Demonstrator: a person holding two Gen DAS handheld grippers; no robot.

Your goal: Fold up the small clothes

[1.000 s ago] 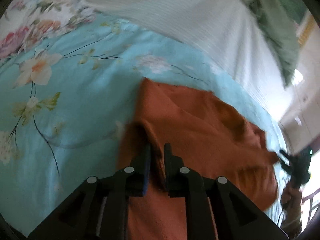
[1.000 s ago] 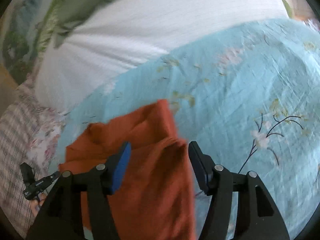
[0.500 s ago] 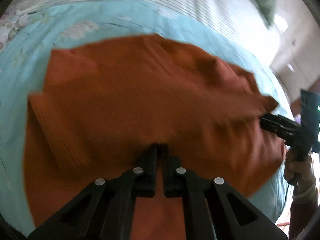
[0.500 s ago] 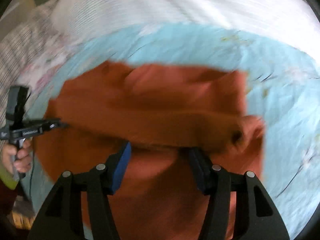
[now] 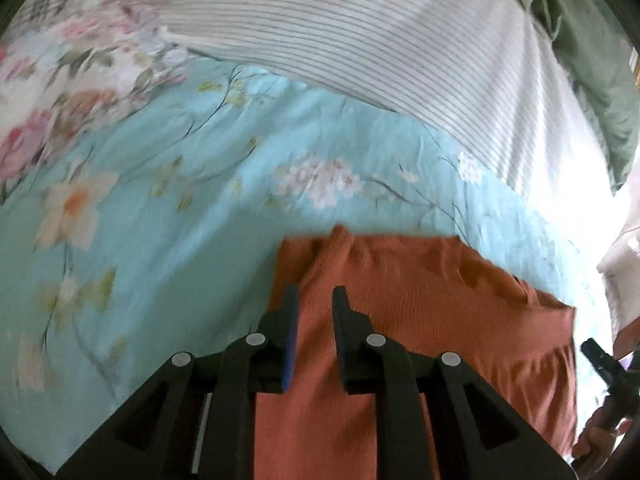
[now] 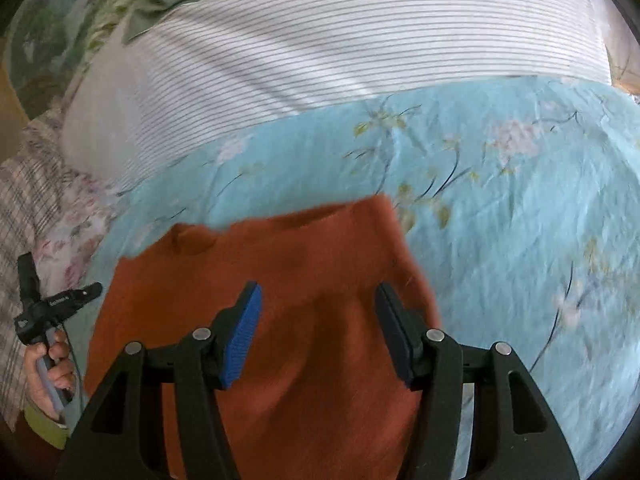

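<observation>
We see a bed covered by a light blue sheet [image 5: 168, 248] printed with pale flowers and thin dark stems; it fills most of both wrist views. Behind it lies a white striped blanket [image 5: 360, 40], bunched into a long hump across the far side, and past that a green cloth [image 5: 592, 64] sits in the corner, too blurred for us to tell what it is.

On the blue sheet, close to both cameras, lies the rust-orange garment [image 6: 304, 280]. It lies flat on the sheet with soft folds, its far edge fairly straight, a small bump in that edge in the left wrist view, and a few creases near its right side there.

Our left gripper [image 5: 314, 300] hangs over the garment's left part, near its far left corner. Its fingers stand a narrow way apart and are opening; orange fabric shows through the gap, but the pads do not press on it. Our right gripper [image 6: 318, 300] hovers over the garment's right part with its fingers well apart, cloth showing below and between them, nothing clamped.

At the left edge of the right wrist view a hand [image 6: 48, 368] holds the other gripper's handle.
</observation>
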